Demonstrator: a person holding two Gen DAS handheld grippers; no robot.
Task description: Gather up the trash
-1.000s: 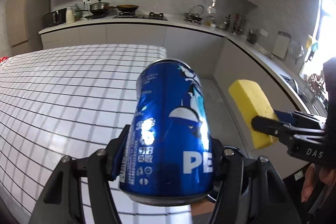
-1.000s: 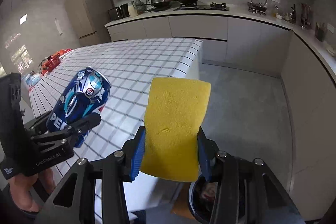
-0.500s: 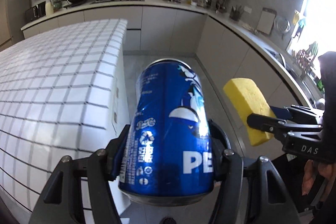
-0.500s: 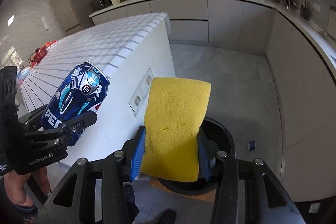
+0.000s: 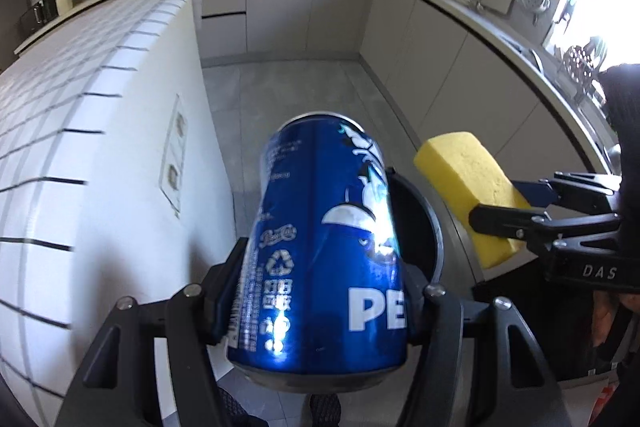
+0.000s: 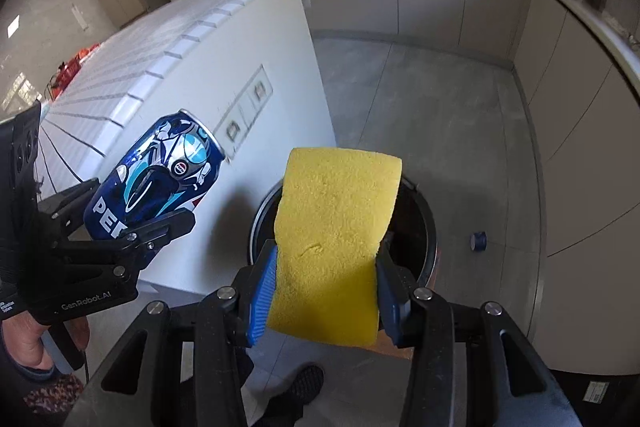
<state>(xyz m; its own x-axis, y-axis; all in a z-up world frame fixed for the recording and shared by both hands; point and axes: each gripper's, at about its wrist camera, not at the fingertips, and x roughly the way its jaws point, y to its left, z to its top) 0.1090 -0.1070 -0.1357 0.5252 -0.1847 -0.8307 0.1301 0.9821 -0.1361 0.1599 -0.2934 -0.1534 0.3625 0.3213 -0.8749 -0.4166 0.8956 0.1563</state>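
My left gripper (image 5: 320, 291) is shut on a blue Pepsi can (image 5: 324, 239), held upright in the air; it also shows in the right wrist view (image 6: 156, 175). My right gripper (image 6: 324, 291) is shut on a yellow sponge (image 6: 336, 235), which also shows in the left wrist view (image 5: 468, 187). A round black trash bin (image 6: 428, 239) stands on the floor below both grippers, its rim (image 5: 432, 227) partly hidden behind the can and the sponge.
A white tiled island (image 5: 80, 131) with wall sockets (image 6: 248, 107) stands to the left. Grey cabinets (image 6: 580, 147) run along the right and back. A small blue object (image 6: 478, 241) lies on the grey floor by the bin. A shoe (image 6: 306, 383) shows below.
Both grippers have moved off the island top and tilted down toward the floor. The trash bin has come into view beneath the can and sponge. Both grips are unchanged.
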